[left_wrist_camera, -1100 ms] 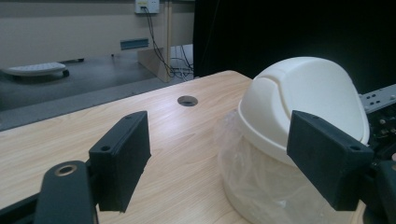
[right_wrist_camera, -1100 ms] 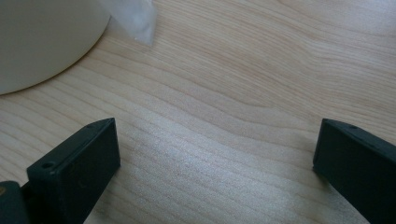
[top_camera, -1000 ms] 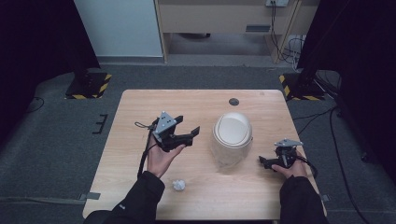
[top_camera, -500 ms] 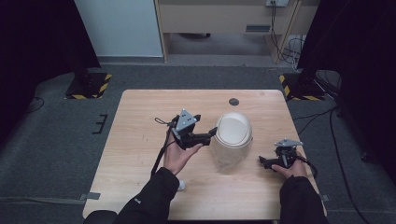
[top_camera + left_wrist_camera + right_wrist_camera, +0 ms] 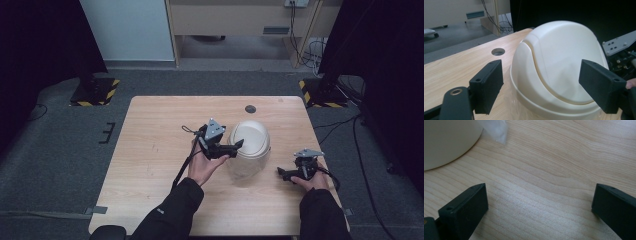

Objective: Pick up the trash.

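A cream domed bin with a swing lid stands upright near the middle of the wooden table. My left gripper is open right at the bin's left side, its fingers reaching toward the dome. In the left gripper view the dome rises between and beyond the open left gripper. My right gripper rests low on the table to the right of the bin, apart from it. In the right gripper view the right gripper stands open over bare wood, with the bin's base at the upper left.
A round hole sits in the table behind the bin, also the hole in the left gripper view. A bit of clear plastic lies by the bin's base. Dark curtains and floor cables surround the table.
My left gripper has moved right across the table up to the bin's side, staying open. The forearm now covers a small white ball near the front. The right gripper has not moved.
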